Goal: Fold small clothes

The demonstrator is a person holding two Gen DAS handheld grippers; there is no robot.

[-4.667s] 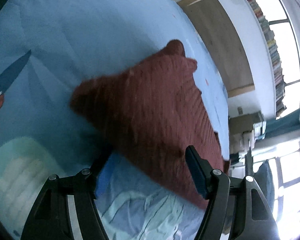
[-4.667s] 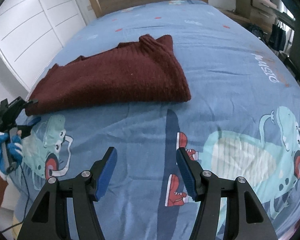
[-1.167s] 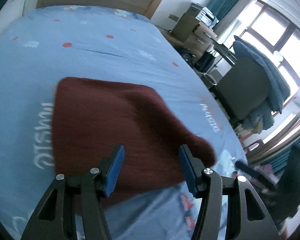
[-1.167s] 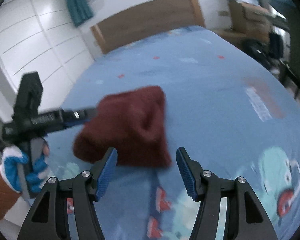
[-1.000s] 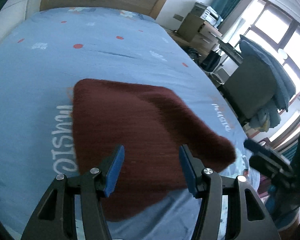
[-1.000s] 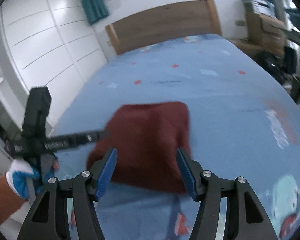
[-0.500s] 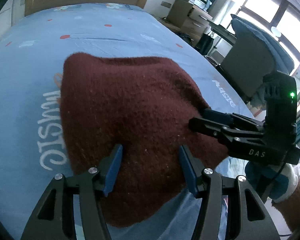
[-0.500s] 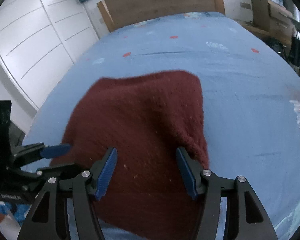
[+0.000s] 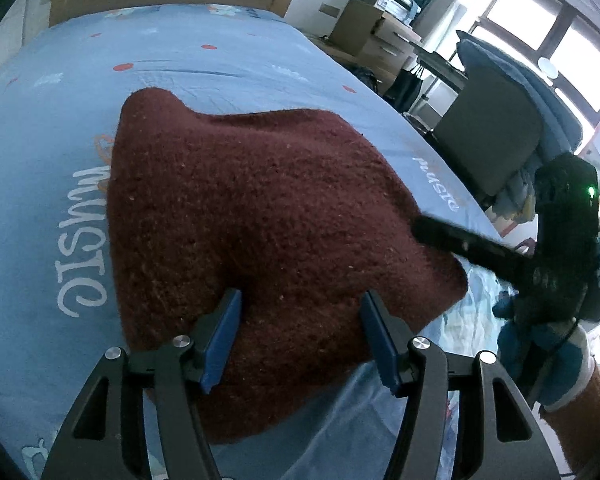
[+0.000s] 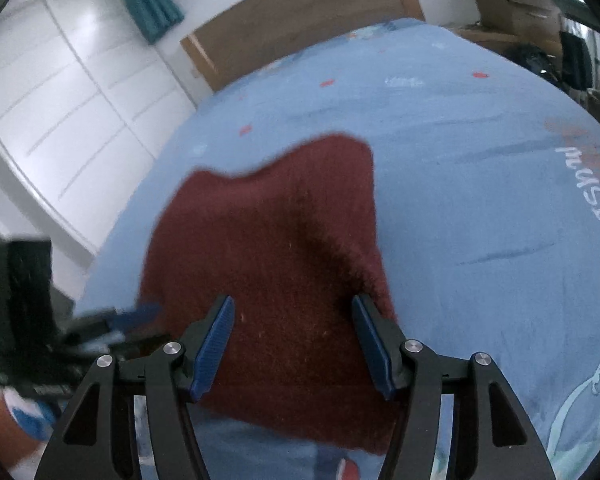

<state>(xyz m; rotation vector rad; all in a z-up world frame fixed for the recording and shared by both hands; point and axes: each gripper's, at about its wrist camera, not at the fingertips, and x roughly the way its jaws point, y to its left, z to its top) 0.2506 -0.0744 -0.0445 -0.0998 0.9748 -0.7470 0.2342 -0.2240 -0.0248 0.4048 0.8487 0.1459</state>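
Both tongs have come down onto the folded maroon sweater [image 9: 260, 216] on the blue bedsheet [image 9: 40, 184]. Left tongs [image 9: 300, 328] and right tongs [image 10: 292, 332] hang half open over its near edge, gripping nothing.

Black two-finger grippers, blue pads, gloved hands

Left gripper [image 9: 300, 316] and right gripper [image 10: 292, 320] have black linkage arms with silver screws and ribbed blue pads; a green light glows on one body, and each hand [image 9: 548, 364] wears a blue-and-white glove with rust-brown sleeve.

Daylight from window [image 9: 560, 28] glares — right view motion-blurred
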